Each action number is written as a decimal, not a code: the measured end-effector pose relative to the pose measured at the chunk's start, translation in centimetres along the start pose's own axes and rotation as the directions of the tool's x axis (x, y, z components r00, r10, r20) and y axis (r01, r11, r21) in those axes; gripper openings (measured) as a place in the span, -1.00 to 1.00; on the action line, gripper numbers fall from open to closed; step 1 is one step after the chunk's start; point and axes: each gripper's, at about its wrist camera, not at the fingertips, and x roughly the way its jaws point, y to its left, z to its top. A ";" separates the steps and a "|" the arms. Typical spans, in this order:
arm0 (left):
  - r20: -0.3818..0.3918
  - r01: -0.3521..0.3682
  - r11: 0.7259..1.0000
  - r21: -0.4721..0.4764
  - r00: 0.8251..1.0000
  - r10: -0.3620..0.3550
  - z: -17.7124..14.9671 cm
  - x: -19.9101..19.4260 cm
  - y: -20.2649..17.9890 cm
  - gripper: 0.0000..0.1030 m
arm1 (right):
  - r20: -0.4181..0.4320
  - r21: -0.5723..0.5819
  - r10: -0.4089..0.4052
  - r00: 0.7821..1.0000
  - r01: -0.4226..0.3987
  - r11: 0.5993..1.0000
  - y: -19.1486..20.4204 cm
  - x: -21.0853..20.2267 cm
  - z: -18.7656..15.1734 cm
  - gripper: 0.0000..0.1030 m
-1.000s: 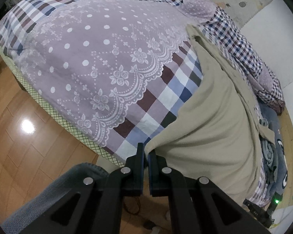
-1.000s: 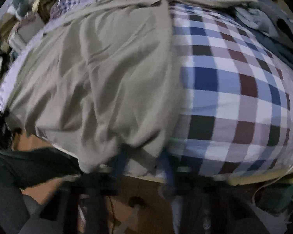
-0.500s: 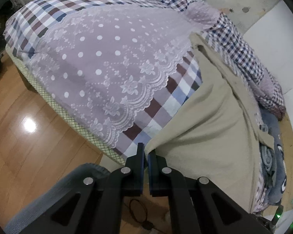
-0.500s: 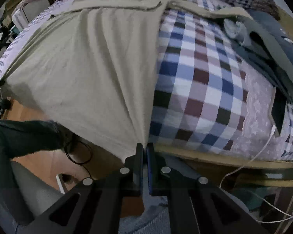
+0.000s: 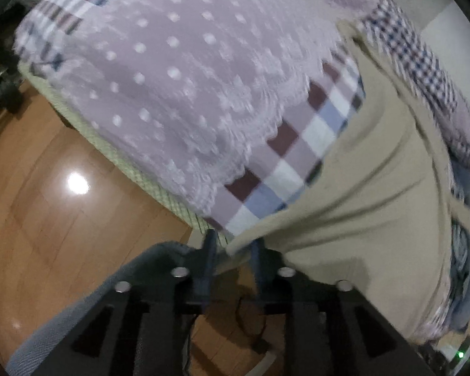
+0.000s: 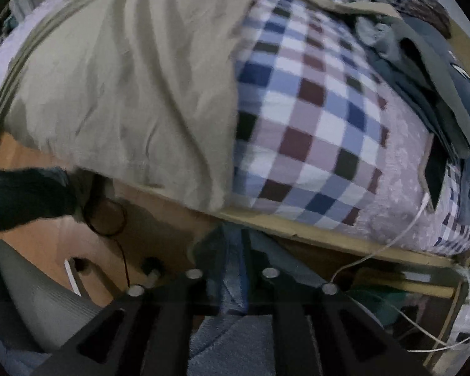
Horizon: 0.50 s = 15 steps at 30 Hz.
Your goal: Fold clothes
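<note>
A beige garment (image 5: 376, 188) lies spread on the bed, its near hem hanging over the edge. In the left wrist view my left gripper (image 5: 233, 257) is opening. The garment's near corner hangs loose between the parted fingers, and the pads do not press it. In the right wrist view the same beige garment (image 6: 141, 94) covers the left half of the bed. My right gripper (image 6: 238, 250) is opening just below the bed edge with nothing between its fingers. The cloth's hem sits above it, apart from the fingertips.
The bed has a checked cover (image 6: 313, 119) and a lilac dotted lace throw (image 5: 172, 78). Dark grey clothes (image 6: 438, 78) are piled at its right. A wooden bed frame edge (image 6: 329, 235), a white cable (image 6: 391, 244) and wooden floor (image 5: 47, 203) lie below. A person's dark sleeve (image 6: 22, 197) is at left.
Both grippers were shut on the garment's near corners; both pairs of jaws have now parted. The right corner has dropped back to the bed edge, and the cloth lies slacker.
</note>
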 end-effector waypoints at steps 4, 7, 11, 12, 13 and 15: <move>0.158 0.040 0.997 -0.064 0.987 -0.029 0.4 -2.9 0.6 0.12 | 0.139 0.115 0.005 0.990 -0.022 0.993 -2.5 -3.1 0.5 -0.16; 0.281 0.087 0.992 -0.092 0.958 -0.058 0.3 -5.3 0.7 0.27 | 0.329 0.216 0.017 0.944 -0.093 0.972 -4.7 -6.9 1.2 -0.11; 0.424 0.150 0.986 -0.071 0.899 -0.106 0.8 -8.8 1.0 0.44 | 0.544 0.310 -0.026 0.839 -0.172 0.935 -5.7 -10.8 1.2 0.19; 0.469 0.178 0.982 -0.057 0.873 -0.131 0.8 -9.9 0.8 0.48 | 0.595 0.326 -0.042 0.802 -0.193 0.925 -6.0 -12.0 1.5 0.25; 0.514 0.204 0.978 -0.041 0.844 -0.154 0.8 -10.9 0.5 0.58 | 0.637 0.338 -0.054 0.769 -0.215 0.916 -6.6 -12.8 1.6 0.28; 0.594 0.250 0.968 0.003 0.778 -0.203 0.9 -13.0 -0.1 0.63 | 0.712 0.356 -0.081 0.698 -0.258 0.898 -7.6 -14.4 1.9 0.51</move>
